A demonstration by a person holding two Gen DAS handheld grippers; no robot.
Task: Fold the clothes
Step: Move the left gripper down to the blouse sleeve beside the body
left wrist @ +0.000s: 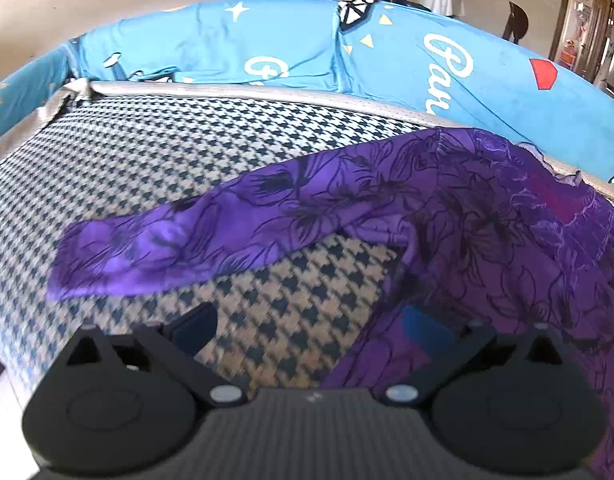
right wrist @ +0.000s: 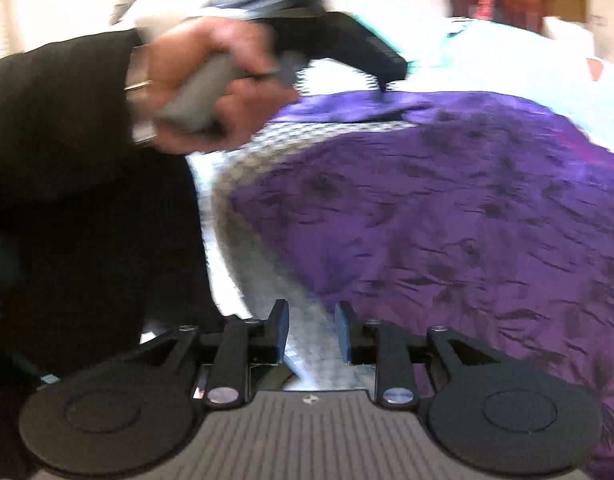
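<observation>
From the left wrist, the left gripper [left wrist: 307, 320] has its fingers spread wide, with nothing between them. The left finger [left wrist: 193, 326] hangs over the bare houndstooth cover [left wrist: 147, 152], while the right finger [left wrist: 423, 322] lies at or just over the edge of the purple floral garment [left wrist: 447, 208]; whether it touches the cloth cannot be told. Ahead of the fingers a sleeve [left wrist: 147, 256] of the garment stretches out to the left across the checked cover, and the body of the garment spreads ahead and off to the right. Beyond it, far ahead of the fingertips, lies a blue printed sheet [left wrist: 387, 52] with white lettering.

From the right wrist, the picture is blurred. The right gripper [right wrist: 311, 332] has its fingers set to a narrow gap, and nothing is gripped between the blue pads [right wrist: 283, 334]. Pale checked cover shows in the gap and just ahead of it. The purple garment fills the area ahead and to the right of the fingers, its near edge just beside the right finger. Ahead to the left, a person's hand [right wrist: 211, 80] in a dark sleeve [right wrist: 59, 120] grips the handle of the other gripper, whose tip reaches the garment's far edge.
</observation>
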